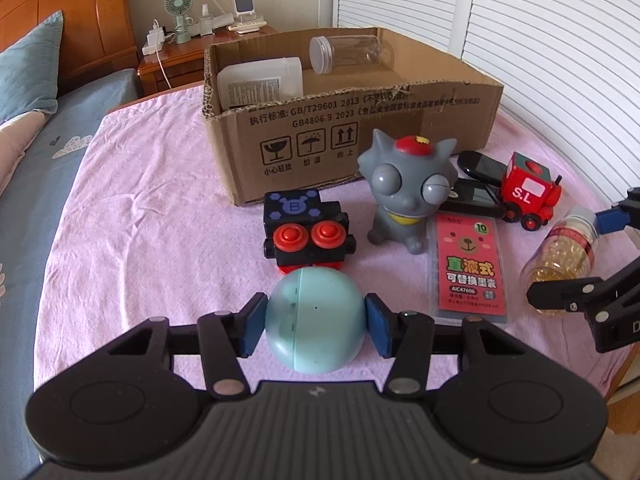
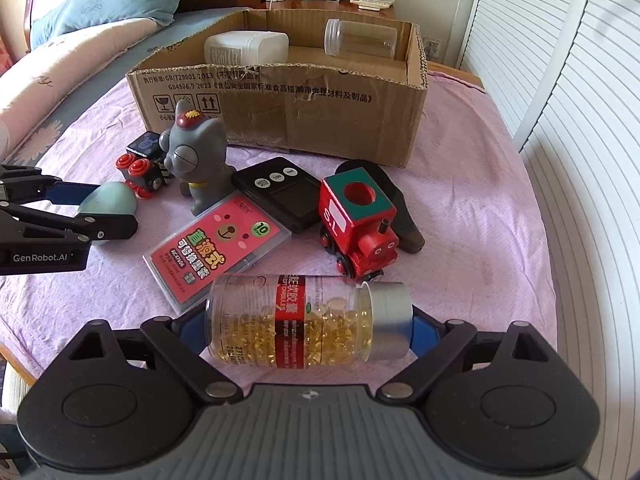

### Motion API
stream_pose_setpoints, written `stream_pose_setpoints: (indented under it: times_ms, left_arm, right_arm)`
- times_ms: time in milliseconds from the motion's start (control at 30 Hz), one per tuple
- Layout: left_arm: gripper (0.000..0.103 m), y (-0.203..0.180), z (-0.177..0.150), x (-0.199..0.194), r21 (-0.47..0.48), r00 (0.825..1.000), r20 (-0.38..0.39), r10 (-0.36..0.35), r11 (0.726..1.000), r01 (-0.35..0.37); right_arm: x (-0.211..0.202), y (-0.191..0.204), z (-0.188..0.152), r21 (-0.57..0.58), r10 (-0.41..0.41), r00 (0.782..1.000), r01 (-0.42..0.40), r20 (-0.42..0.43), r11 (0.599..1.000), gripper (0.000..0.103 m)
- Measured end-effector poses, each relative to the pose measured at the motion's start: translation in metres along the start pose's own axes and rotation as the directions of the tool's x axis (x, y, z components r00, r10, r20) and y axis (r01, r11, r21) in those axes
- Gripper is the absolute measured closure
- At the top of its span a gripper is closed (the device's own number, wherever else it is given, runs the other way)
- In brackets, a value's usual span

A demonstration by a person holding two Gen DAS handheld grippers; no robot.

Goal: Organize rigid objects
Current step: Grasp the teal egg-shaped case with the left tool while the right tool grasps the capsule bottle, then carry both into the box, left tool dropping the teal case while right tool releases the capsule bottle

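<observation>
Pale blue egg (image 1: 316,320) pinched between the left gripper's (image 1: 316,322) pads on the pink cloth (image 1: 160,220), right in front of the black train (image 1: 306,232). Capsule bottle (image 2: 308,320) lying sideways between the right gripper's (image 2: 308,330) spread jaws, pads at both ends, can't tell if actually pressing. Cardboard box (image 2: 280,120) behind, two jars inside.

My right claw's (image 2: 308,330) blue pads are mostly hidden behind the capsule bottle (image 2: 308,320), so I can't tell whether they press on it. The grey cat toy (image 2: 196,160) covers much of the black block toy (image 2: 146,160). The red train (image 2: 360,220) hides part of a dark object (image 2: 404,216) I can't identify. Fine print on the white bottle (image 2: 244,50) in the cardboard box (image 2: 320,116) is too small to read.
</observation>
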State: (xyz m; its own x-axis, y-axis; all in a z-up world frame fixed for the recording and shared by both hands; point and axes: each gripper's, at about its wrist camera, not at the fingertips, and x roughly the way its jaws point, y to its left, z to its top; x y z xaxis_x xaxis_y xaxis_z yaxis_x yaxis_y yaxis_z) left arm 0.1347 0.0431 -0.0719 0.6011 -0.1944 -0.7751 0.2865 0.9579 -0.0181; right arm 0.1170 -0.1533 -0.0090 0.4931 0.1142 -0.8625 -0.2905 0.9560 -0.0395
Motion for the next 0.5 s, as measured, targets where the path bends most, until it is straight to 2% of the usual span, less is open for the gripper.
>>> stream_pose_setpoints:
  times_ms: [300,500]
  left_arm:
    - [0.051,0.002,0.012,-0.019,0.038,0.999,-0.036,-0.039,0.998,0.040]
    - [0.051,0.003,0.038,-0.041,0.069,0.998,0.003,-0.058,0.996,0.058]
  right_arm:
    - [-0.013,-0.003,0.005,-0.057,0.021,1.000,-0.021,0.004,0.998,0.007]
    - [-0.036,-0.006,0.020,-0.098,0.047,0.997,-0.041,0.062,0.994,0.007]
